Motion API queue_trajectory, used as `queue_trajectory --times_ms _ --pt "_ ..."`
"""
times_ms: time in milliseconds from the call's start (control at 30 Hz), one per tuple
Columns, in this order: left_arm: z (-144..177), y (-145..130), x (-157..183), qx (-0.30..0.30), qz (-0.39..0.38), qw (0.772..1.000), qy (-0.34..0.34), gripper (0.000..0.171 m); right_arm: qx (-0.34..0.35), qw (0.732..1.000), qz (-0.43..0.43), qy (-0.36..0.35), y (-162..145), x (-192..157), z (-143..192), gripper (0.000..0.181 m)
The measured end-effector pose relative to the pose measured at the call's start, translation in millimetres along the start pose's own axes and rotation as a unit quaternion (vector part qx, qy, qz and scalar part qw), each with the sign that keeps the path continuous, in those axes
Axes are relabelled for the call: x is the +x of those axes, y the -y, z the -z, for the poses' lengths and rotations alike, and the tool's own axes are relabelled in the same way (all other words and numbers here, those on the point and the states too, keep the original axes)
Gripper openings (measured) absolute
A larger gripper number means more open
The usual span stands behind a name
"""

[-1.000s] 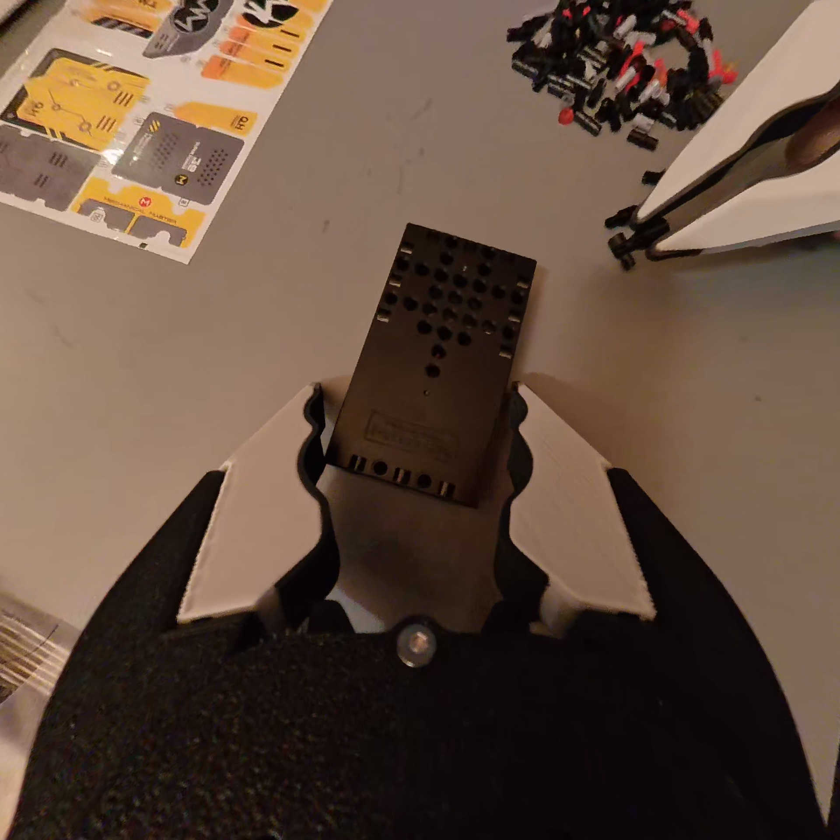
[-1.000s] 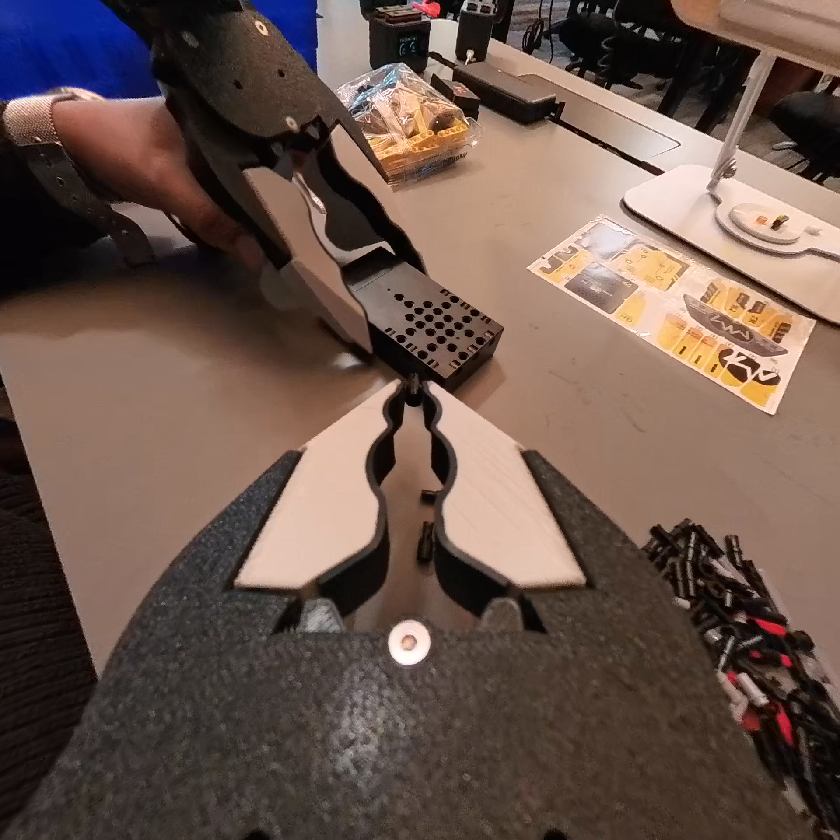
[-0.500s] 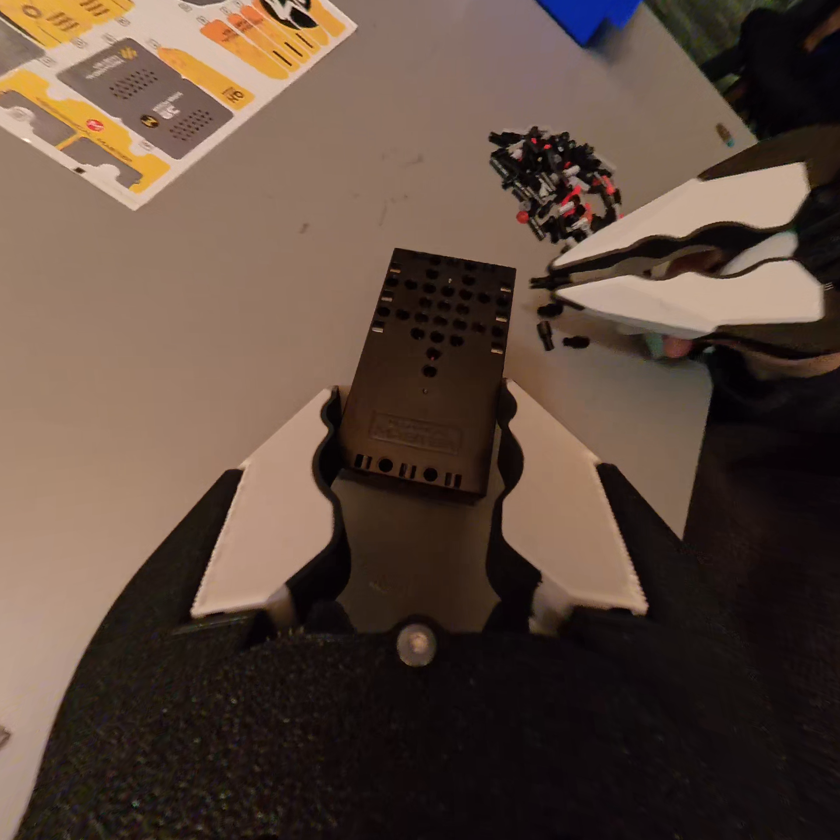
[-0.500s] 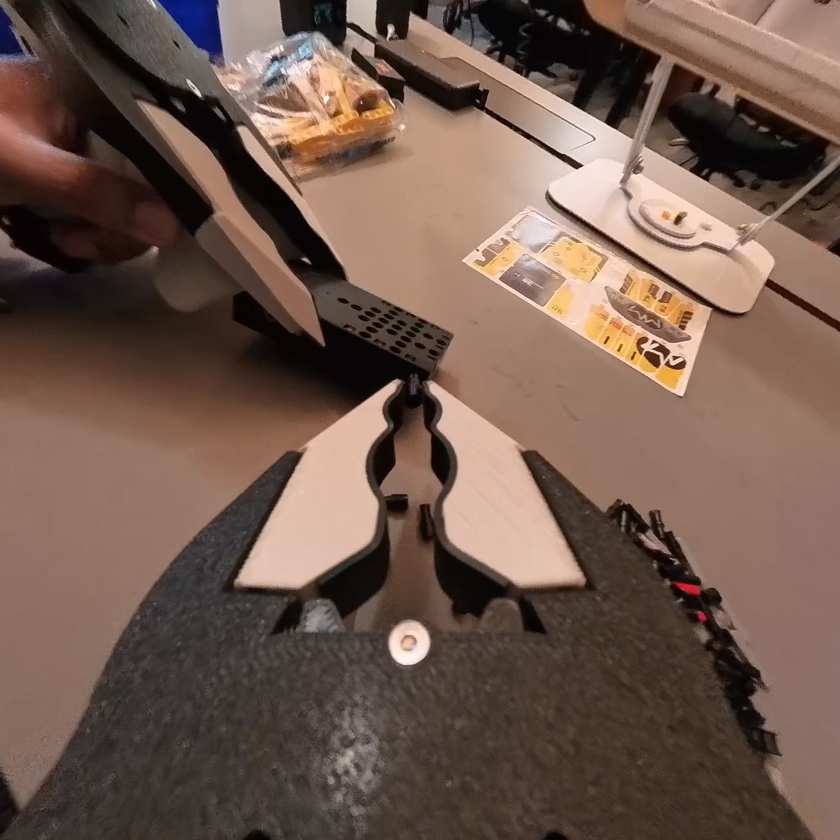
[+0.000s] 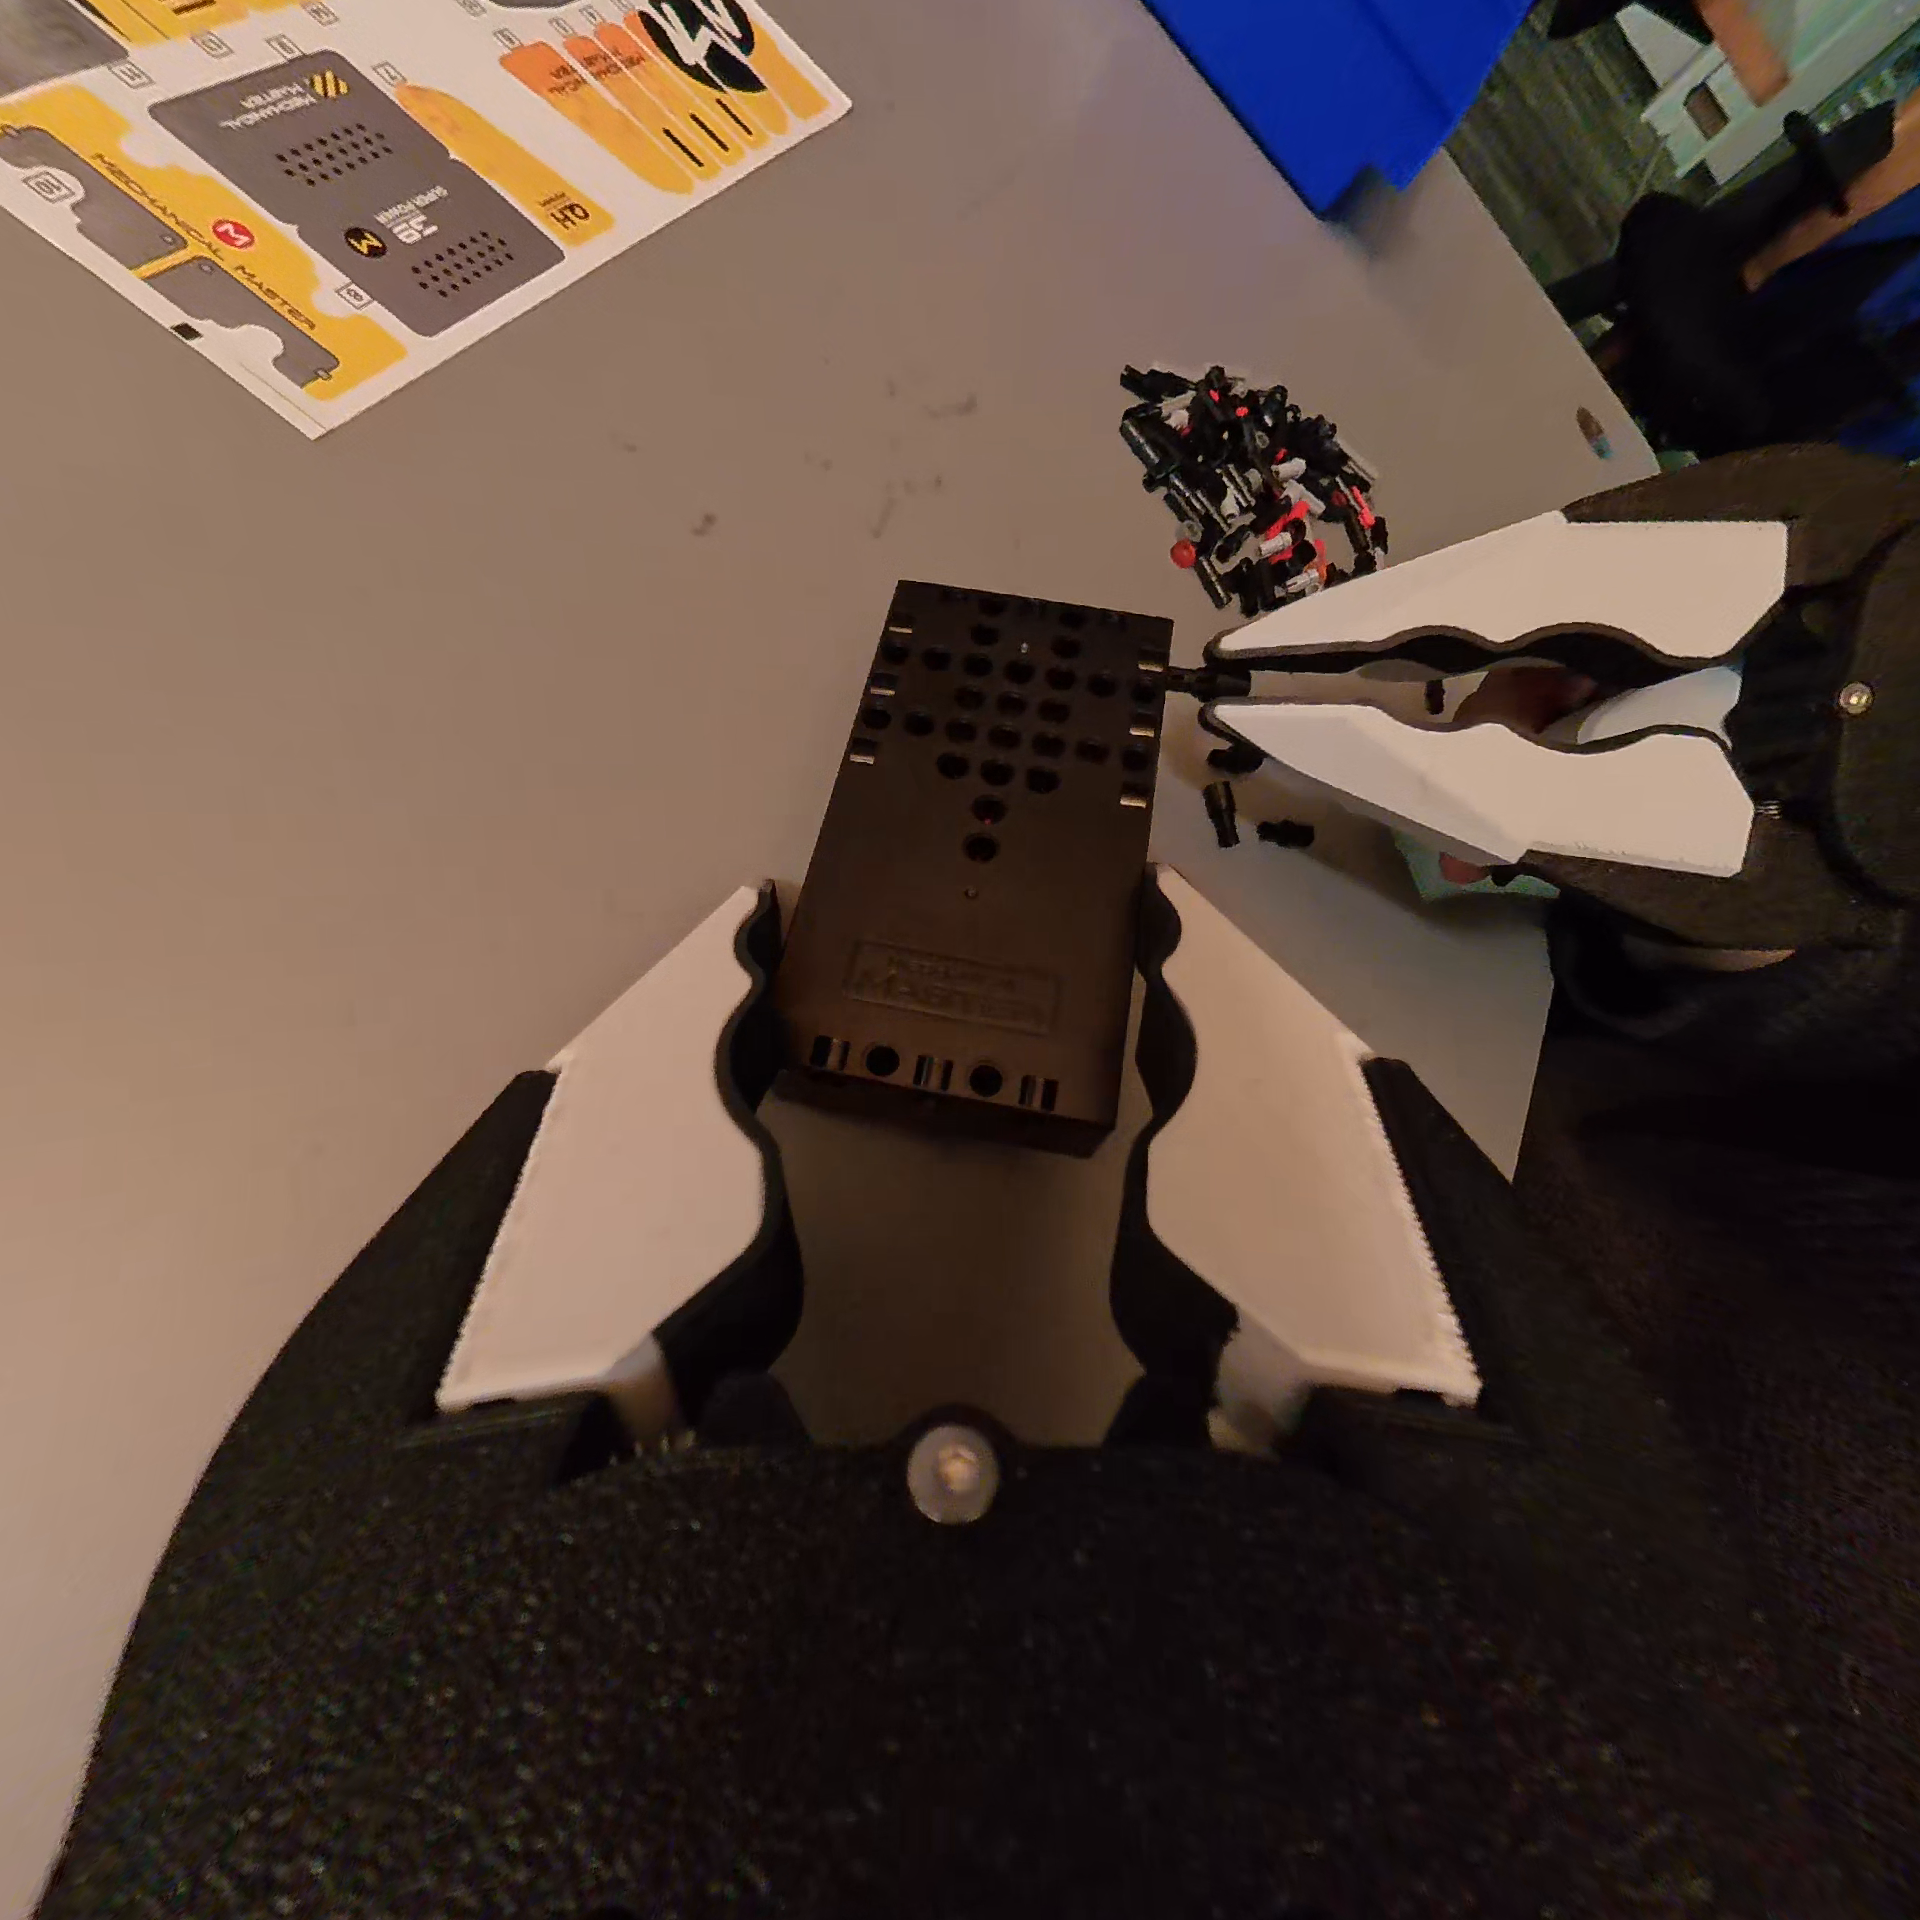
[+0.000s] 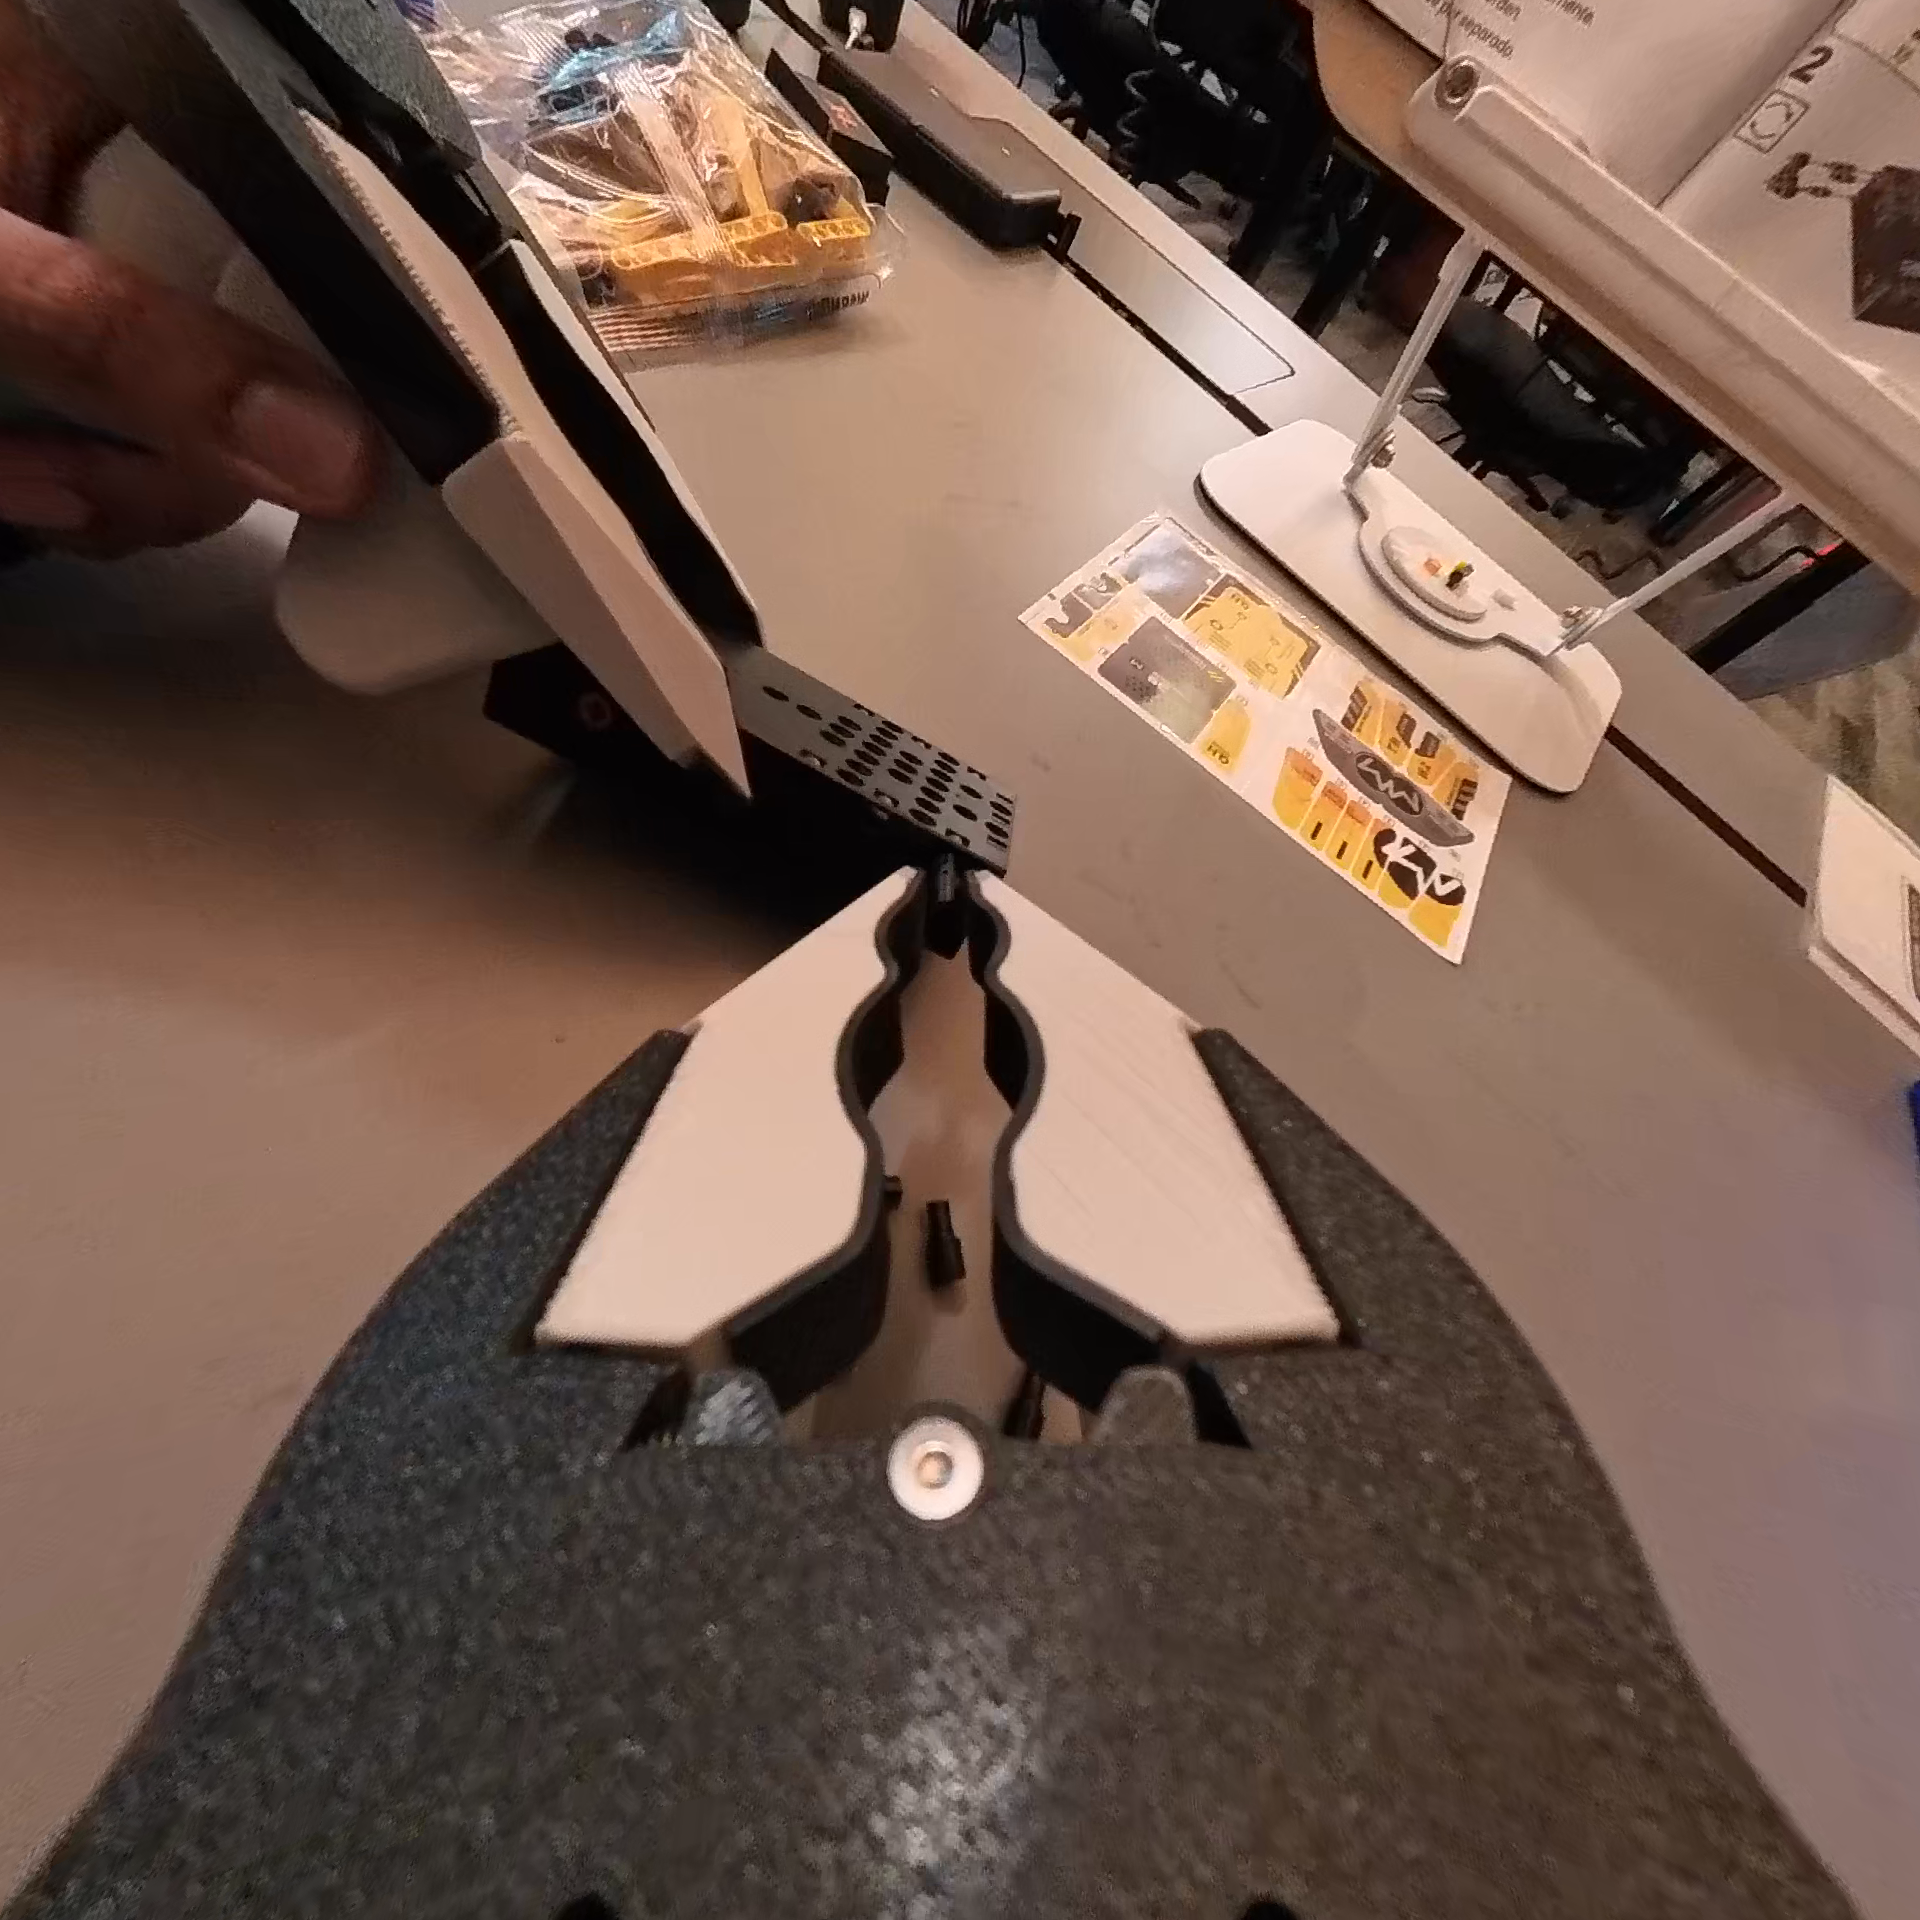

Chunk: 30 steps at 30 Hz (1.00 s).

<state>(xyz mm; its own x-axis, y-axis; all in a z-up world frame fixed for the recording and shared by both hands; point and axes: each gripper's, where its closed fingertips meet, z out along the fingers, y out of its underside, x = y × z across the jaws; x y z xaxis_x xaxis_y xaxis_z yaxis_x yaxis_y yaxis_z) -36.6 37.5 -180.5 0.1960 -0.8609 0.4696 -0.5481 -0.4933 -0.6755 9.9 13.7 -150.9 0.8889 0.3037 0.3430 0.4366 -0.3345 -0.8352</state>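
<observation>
Jaws of the left gripper (image 5: 956, 914) are clamped on the two long sides of one black perforated block (image 5: 997, 821), near its close end. Its long axis runs straight away from the camera toward the upper centre of the left wrist frame, far end tilted above the desk (image 5: 416, 727).

Jaws of the right gripper (image 6: 943, 883) are pinched on one small black pin (image 6: 945, 894), held along the fingers and pointing forward. In the left wrist view the pin (image 5: 1195, 681) meets the upper right edge of the block, roughly square to the block's long axis — whether it has entered a side hole cannot be told. In the right wrist view the block (image 6: 894, 779) sits at frame centre, just past the pin tip.

About three loose black pins (image 5: 1247, 810) lie on the desk right of the block, under the right gripper. One heap of black, red and grey connectors (image 5: 1257, 478) lies toward the upper right — too many to count. One yellow-and-grey sticker sheet (image 5: 343, 187) is at upper left. The right wrist view adds one clear bag of yellow parts (image 6: 717, 208) at top centre, one white stand (image 6: 1434, 582) at right, and a hand (image 6: 135, 343) at upper left.
</observation>
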Motion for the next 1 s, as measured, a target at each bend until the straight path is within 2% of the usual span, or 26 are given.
queue_trajectory --times_ms 200,367,500,667,1000 --pt "-1.4 -1.3 0.1 -0.003 -0.018 1.000 0.017 0.068 -0.013 1.000 0.000 0.003 -2.6 -0.7 -0.3 0.007" --pt "-3.4 -2.8 -0.4 -0.005 -0.040 0.998 0.042 0.068 -0.023 0.999 -0.036 0.011 -6.7 -0.1 -1.6 0.007" --pt "-4.5 -3.9 -0.8 -0.006 -0.054 0.997 0.058 0.067 -0.023 0.992 -0.120 0.038 -9.5 0.3 -2.7 0.007" --pt "-5.4 -4.6 -1.5 -0.006 -0.064 0.995 0.072 0.067 -0.015 0.970 -0.228 0.081 -12.8 0.3 -4.3 0.007" --pt "-7.4 -7.6 -3.3 -0.018 -0.102 0.989 0.104 0.066 -0.042 0.970 -0.231 0.065 -19.9 0.2 -9.3 0.007"
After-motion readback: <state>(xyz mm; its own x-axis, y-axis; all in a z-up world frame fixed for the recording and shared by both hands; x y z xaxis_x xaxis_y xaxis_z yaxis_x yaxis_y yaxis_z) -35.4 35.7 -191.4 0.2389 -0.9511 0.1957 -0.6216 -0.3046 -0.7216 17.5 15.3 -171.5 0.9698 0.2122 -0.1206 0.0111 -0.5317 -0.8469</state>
